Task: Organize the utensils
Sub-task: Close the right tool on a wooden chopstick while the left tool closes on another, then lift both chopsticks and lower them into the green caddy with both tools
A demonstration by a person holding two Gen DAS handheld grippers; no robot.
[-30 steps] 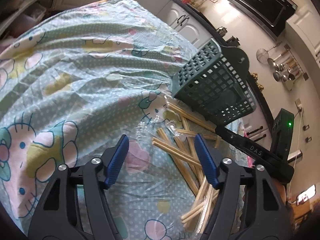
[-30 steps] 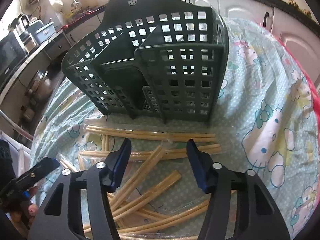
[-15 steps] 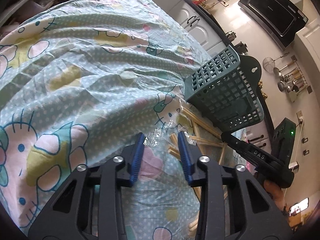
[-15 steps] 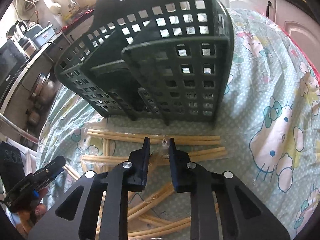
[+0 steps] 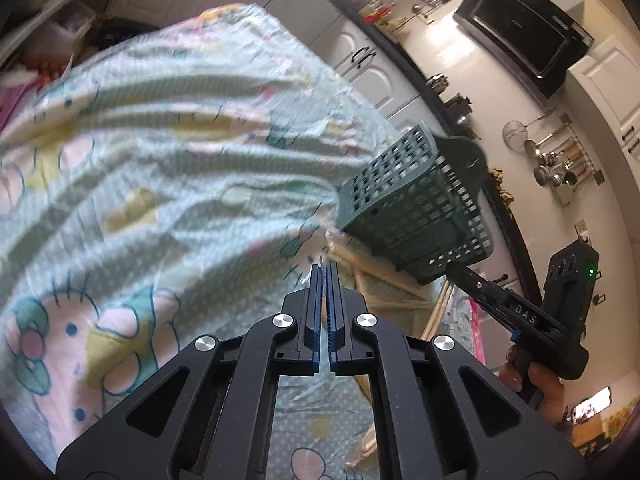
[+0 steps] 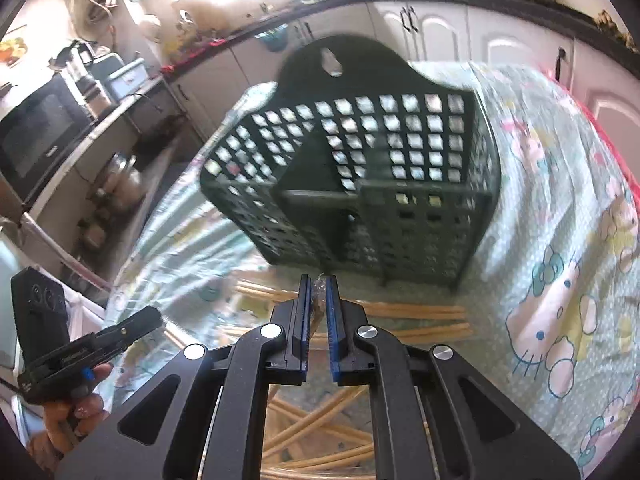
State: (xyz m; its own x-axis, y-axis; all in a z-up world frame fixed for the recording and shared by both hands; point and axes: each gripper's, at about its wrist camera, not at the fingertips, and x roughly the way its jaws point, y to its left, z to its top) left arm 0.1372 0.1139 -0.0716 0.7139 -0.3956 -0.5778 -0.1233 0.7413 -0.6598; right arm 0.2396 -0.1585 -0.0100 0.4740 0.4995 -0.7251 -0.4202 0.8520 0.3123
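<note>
At the lower left we squeeze our left gripper (image 5: 324, 270) tight together, maybe on a bit of clear wrap — our right gripper (image 6: 316, 280) pinches a wrapped chopstick (image 6: 317, 308) mid-frame, below the green basket (image 6: 416, 216), other chopsticks (image 6: 416, 312) lying on the cloth (image 6: 560, 240).

A: The utensil basket (image 6: 404, 184)?
B: Dark green plastic, a matt moulded grid. The chopsticks (image 6: 416, 311) look like pale bare wood, sealed in clear, glossy, crinkled wrappers.

A: And the cover on the bench?
B: The tablecloth (image 5: 168, 184) is printed, wrinkled, with a faint sheen; cloth or plastic, I cannot tell.

A: The tools?
B: The right gripper (image 6: 316, 296) is matt black plastic with shiny metal screw heads; its fingers (image 6: 331, 320) carry ribbed blue pads. The left gripper (image 5: 323, 280) looks the same.
</note>
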